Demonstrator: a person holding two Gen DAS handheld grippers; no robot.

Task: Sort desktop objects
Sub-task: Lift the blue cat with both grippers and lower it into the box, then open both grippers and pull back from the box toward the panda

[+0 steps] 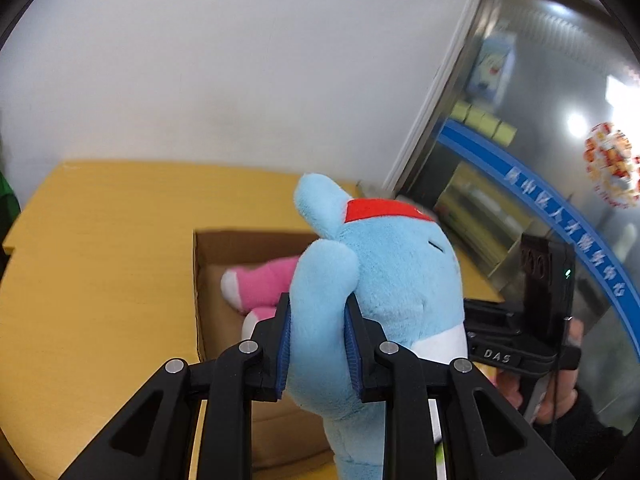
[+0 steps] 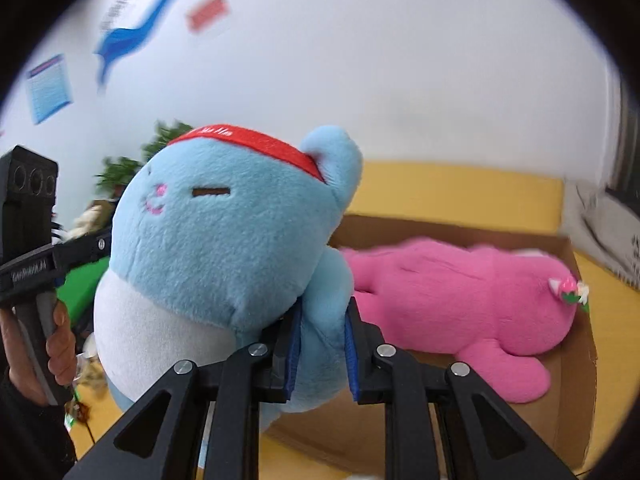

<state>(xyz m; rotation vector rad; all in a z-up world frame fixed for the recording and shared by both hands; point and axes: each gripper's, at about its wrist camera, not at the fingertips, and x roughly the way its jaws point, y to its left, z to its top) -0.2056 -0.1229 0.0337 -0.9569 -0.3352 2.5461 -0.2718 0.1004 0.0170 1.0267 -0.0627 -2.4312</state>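
Pinching one limb apiece, the left tool (image 1: pixel 316 344) and right tool (image 2: pixel 322 350) are both clamped on the blue plush (image 1: pixel 384 280), held up between them; just beyond and below lies the cardboard box (image 2: pixel 576 360), pink plush (image 2: pixel 460 308) already inside, on the yellow table (image 1: pixel 100 240).
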